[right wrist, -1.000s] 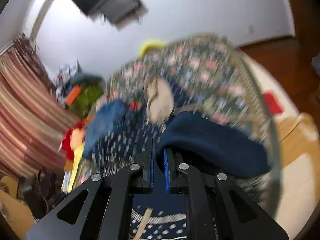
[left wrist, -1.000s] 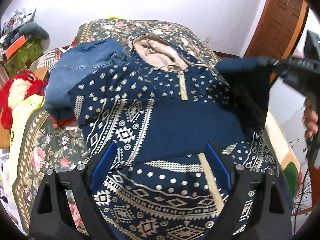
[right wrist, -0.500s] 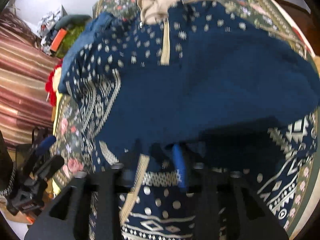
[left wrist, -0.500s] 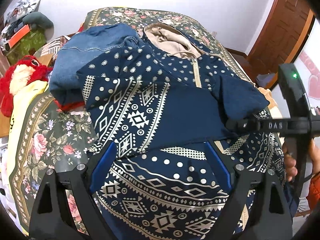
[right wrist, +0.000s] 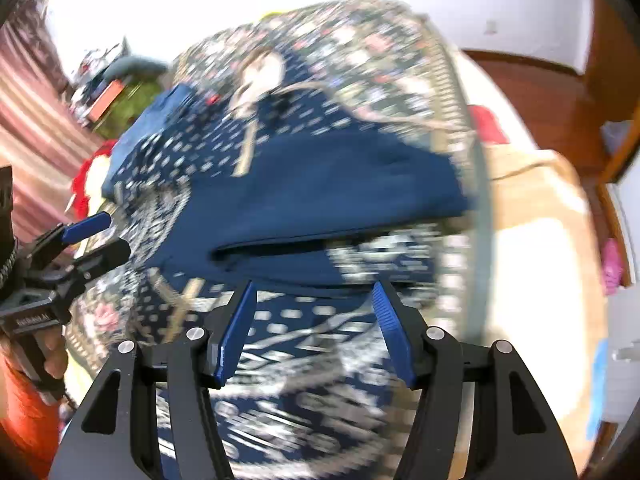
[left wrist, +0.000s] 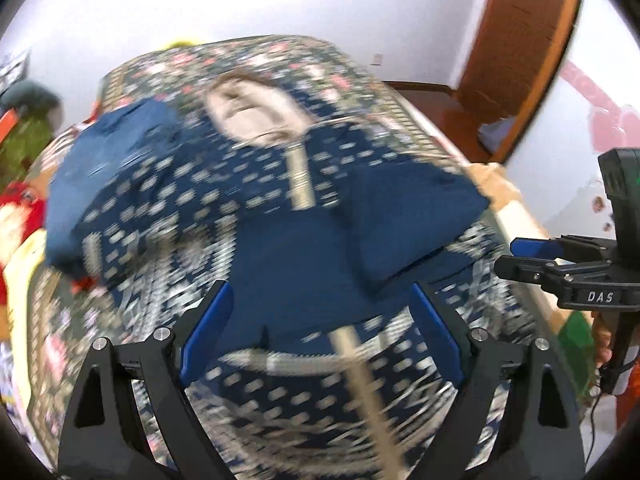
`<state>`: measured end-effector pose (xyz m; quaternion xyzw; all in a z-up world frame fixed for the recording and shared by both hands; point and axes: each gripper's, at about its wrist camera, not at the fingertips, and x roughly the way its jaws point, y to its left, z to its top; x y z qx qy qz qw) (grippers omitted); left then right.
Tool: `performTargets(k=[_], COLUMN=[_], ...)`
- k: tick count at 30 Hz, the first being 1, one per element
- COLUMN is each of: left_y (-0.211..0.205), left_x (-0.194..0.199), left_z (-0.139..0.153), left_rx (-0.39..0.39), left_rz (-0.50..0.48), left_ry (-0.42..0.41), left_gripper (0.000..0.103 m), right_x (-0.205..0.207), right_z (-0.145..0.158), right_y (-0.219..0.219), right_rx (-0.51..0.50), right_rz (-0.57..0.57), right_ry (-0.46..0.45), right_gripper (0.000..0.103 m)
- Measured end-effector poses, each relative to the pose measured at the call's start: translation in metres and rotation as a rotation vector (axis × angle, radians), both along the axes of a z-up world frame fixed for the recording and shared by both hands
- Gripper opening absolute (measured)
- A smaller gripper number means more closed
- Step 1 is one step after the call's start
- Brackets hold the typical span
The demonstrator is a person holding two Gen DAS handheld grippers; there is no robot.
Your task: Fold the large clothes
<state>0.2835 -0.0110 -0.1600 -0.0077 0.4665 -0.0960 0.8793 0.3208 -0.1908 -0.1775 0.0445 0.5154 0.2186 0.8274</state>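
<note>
A large navy hooded jacket with cream dots, zigzag bands and a beige-lined hood lies zipped, front up, on the bed. Both plain navy sleeves are folded in across its chest. It also shows in the right wrist view. My left gripper is open and empty above the jacket's lower part. My right gripper is open and empty just below the folded sleeve; it also shows at the right of the left wrist view. Both views are motion-blurred.
The bed has a dark floral cover. Folded blue jeans lie left of the jacket. A red and white plush toy and clutter lie at the left. A wooden door stands at the right.
My right gripper has let go of the navy sleeve, opened and drawn back toward the bed's right side. The sleeve now lies across the chest. The left gripper stayed open and tilted up a little.
</note>
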Motion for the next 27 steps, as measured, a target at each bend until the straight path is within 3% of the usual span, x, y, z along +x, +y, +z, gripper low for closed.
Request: performTargets(k=[3,5,9,14,19,22,25,27], left_y=[-0.034,-0.064,-0.112,-0.158,-0.177,-0.173,-0.163,-0.158], left_x=[0.019,0.033,0.053,0.08,0.102,0.112,0.119,0.124], left_z=[0.0,-0.005,-0.019,-0.056,-0.087,-0.095,-0.094,-0.094], left_rx=[-0.025,0.001,0.063,0.085,0.167,0.111,0.043,0.045], left_rz=[-0.067,-0.124,-0.216,-0.293,-0.313,-0.308,-0.289,-0.274], left_ry=[0.019,0.026,0.049,0.151,0.201,0.224,0.225,0.215], left_gripper=[0.089,0.089,0.089,0.089,0.075,0.074,0.064,0.036], right_x=[-0.005,-0.007,-0.009,-0.007,-0.005,-0.004,-0.004,-0.004], right_z=[0.003,0.002,-0.009,-0.023,-0.03,-0.037,-0.043,-0.046], right_y=[-0.026,-0.04,-0.071,-0.094,-0.108,-0.104,-0.101,-0.1], right_rx=[-0.049,-0.049,0.005,0.049,0.089,0.075,0.06,0.063], right_rz=[-0.068,-0.103,-0.179,-0.251,-0.284,-0.263,-0.248,-0.241], right_ry=[-0.055,-0.064,-0.027,0.012,0.04,0.049,0.064,0.074], right_gripper=[0.057,0.057,0.057,0.057,0.057,0.057,0.057,0.057])
